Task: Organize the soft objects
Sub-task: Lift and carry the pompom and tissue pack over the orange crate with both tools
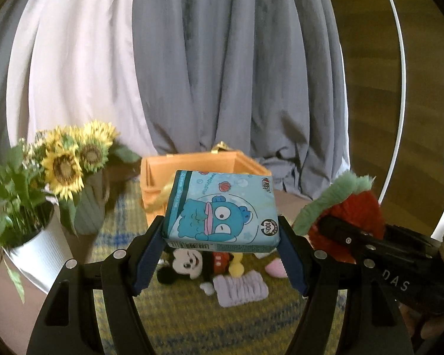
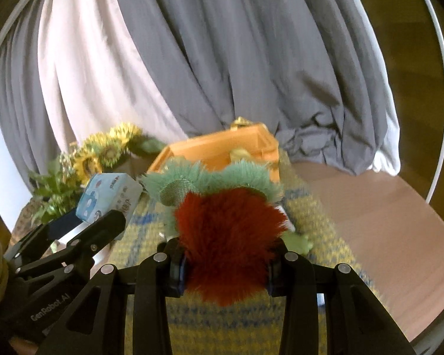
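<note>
My left gripper [image 1: 222, 254] is shut on a blue tissue pack [image 1: 222, 210] printed with a cartoon fish, held above the mat. The same pack [image 2: 109, 198] shows at the left in the right wrist view, with the left gripper [image 2: 83, 233] under it. My right gripper [image 2: 225, 266] is shut on a fluffy red plush with a green fringe [image 2: 228, 224]; that plush [image 1: 349, 207] also appears at the right of the left wrist view. An open orange box [image 1: 204, 165] [image 2: 222, 148] stands behind both. Below the pack lie a mouse plush [image 1: 189, 263], a lilac knitted piece [image 1: 241, 290] and a pink item [image 1: 276, 267].
A yellow and blue woven mat [image 1: 174, 319] [image 2: 222, 325] covers the round wooden table [image 2: 384, 213]. Sunflowers [image 1: 71, 159] in a vase and a white plant pot [image 1: 35, 254] stand at the left. Grey and white curtains [image 1: 222, 59] hang behind.
</note>
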`<state>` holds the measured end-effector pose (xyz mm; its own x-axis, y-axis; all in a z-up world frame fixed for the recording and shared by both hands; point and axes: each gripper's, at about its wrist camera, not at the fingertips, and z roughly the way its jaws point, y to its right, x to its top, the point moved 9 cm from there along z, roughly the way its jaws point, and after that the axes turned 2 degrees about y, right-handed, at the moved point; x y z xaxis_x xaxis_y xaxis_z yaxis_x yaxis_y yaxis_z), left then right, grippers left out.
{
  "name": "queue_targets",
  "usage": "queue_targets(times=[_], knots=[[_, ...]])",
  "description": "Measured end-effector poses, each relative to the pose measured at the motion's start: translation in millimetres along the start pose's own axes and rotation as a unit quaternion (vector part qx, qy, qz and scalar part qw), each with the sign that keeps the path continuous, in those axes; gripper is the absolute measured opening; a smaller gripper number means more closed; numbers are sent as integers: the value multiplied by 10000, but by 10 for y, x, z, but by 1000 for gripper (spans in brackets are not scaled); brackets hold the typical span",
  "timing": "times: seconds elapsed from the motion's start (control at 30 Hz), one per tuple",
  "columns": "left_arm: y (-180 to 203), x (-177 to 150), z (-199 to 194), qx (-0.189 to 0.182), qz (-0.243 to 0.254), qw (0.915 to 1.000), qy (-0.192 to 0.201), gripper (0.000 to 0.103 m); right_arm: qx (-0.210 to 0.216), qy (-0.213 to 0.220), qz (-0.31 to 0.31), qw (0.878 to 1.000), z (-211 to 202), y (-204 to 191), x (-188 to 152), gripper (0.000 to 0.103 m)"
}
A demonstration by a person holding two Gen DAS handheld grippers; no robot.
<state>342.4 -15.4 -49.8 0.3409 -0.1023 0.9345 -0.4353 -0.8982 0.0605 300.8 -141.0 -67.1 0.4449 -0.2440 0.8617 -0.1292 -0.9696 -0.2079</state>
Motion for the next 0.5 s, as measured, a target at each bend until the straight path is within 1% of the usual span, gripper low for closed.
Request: queue_targets(times=[0.13, 0.27, 0.5], knots=[[-7, 136, -21, 34, -15, 9999, 165, 71, 31, 180, -34, 9998, -18, -52, 161, 38], [-5, 281, -2, 151, -16, 9994, 317, 71, 72, 359, -144, 9992, -9, -73, 324, 38], [10, 522, 92, 455, -67, 9975, 544, 72, 382, 519, -282, 9975, 129, -46, 622, 38]])
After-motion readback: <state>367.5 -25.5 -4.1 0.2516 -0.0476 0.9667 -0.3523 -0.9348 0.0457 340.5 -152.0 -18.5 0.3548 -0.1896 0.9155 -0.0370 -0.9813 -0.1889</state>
